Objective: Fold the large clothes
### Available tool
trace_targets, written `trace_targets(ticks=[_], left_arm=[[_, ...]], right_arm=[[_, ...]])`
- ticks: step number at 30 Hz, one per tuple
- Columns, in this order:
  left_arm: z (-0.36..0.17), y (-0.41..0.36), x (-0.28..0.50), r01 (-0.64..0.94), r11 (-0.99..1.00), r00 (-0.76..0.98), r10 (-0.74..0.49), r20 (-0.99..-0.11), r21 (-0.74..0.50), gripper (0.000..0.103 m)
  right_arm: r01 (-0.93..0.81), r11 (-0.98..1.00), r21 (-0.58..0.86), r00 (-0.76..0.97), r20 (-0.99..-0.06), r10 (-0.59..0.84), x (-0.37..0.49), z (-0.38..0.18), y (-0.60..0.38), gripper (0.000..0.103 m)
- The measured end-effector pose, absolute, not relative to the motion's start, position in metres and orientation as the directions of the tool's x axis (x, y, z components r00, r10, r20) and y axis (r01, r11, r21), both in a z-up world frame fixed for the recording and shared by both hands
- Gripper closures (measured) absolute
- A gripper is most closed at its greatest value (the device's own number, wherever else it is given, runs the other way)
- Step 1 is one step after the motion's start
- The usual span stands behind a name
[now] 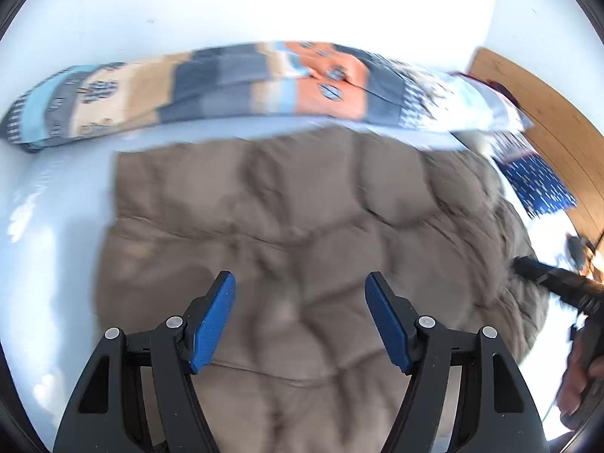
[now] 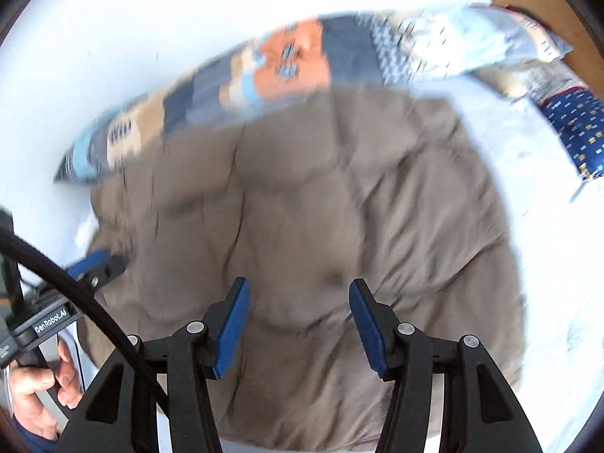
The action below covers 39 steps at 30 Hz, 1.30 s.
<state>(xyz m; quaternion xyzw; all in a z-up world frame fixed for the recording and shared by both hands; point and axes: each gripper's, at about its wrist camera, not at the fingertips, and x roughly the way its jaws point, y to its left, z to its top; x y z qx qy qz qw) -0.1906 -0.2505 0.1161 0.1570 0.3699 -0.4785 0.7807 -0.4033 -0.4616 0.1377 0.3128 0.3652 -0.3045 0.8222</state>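
Observation:
A large taupe quilted garment [image 1: 302,234] lies spread on a white bed, seen again in the right wrist view as the same puffy brown cloth [image 2: 309,207]. My left gripper [image 1: 300,283] hovers above its near part, jaws apart, nothing between the blue pads. My right gripper [image 2: 298,290] also hangs over the cloth with open jaws and nothing between them. In the left wrist view the right gripper's black finger [image 1: 543,275] touches the garment's right edge. In the right wrist view the left gripper's blue tip [image 2: 90,260] sits at the garment's left edge. Both pictures are motion-blurred.
A patterned pillow [image 1: 234,87] in orange, grey, tan and light blue lies along the far side against a white wall. A navy dotted cloth [image 2: 577,132] lies at the right. The wooden headboard [image 1: 547,120] stands beyond. White bedsheet [image 2: 547,264] surrounds the garment.

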Motion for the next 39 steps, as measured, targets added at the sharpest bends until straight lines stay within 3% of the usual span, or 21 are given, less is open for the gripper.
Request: trace_targets(ticks=[5, 10, 14, 18, 23, 28, 39], left_arm=[[0.103, -0.226, -0.14, 0.776, 0.607, 0.283, -0.577, -0.766, -0.17, 0.032], [0.076, -0.227, -0.127, 0.762, 0.627, 0.255, -0.522, -0.814, -0.163, 0.032], [0.072, -0.229, -0.129, 0.765, 0.63, 0.278, -0.511, -0.813, -0.134, 0.031], [0.093, -0.223, -0.144, 0.765, 0.638, 0.366, -0.545, -0.754, -0.089, 0.031], [0.138, -0.2, -0.184, 0.757, 0.653, 0.52, -0.604, -0.604, 0.0, 0.031], [0.17, -0.168, -0.226, 0.746, 0.661, 0.602, -0.616, -0.508, 0.082, 0.031], [0.17, -0.084, -0.292, 0.717, 0.69, 0.63, -0.585, -0.51, 0.095, 0.027]], right_arm=[[0.828, 0.515, 0.223, 0.469, -0.78, -0.414, -0.427, 0.145, -0.497, 0.043], [0.863, 0.421, 0.28, 0.426, -0.851, -0.306, -0.432, 0.106, -0.525, 0.044], [0.869, 0.434, 0.238, 0.382, -0.881, -0.28, -0.419, 0.089, -0.522, 0.044], [0.87, 0.438, 0.226, 0.384, -0.868, -0.315, -0.415, 0.106, -0.512, 0.044], [0.799, 0.529, 0.284, 0.511, -0.786, -0.349, -0.413, 0.141, -0.481, 0.044], [0.708, 0.644, 0.29, 0.606, -0.718, -0.342, -0.406, 0.172, -0.431, 0.044], [0.616, 0.747, 0.25, 0.667, -0.67, -0.326, -0.425, 0.193, -0.337, 0.044]])
